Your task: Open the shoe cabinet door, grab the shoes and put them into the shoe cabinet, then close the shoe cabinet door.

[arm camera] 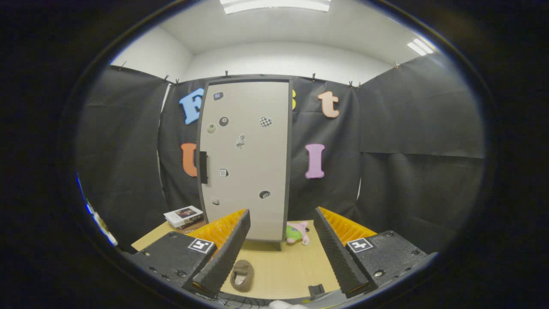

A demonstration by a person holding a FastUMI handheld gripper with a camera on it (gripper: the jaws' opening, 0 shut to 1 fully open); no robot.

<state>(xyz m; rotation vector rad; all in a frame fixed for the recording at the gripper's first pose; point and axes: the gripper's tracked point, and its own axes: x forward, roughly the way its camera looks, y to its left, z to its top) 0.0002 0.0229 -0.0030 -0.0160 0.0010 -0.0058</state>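
A tall shoe cabinet (248, 159) with a pale door stands upright at the back of the wooden table (296, 266), beyond my fingers. Its door is closed, dotted with small stickers, and carries a dark handle (203, 167) on its left edge. A brown slipper (242, 275) lies on the table just inside my left finger (225, 253), close to me. My gripper (281, 214) is open, its two black ribbed fingers spread wide with nothing between them.
A small stack of books (184, 217) rests left of the cabinet's base. A pink and green plush toy (297, 233) lies at the cabinet's lower right corner. A small black object (316, 290) sits at the table's near edge by my right finger.
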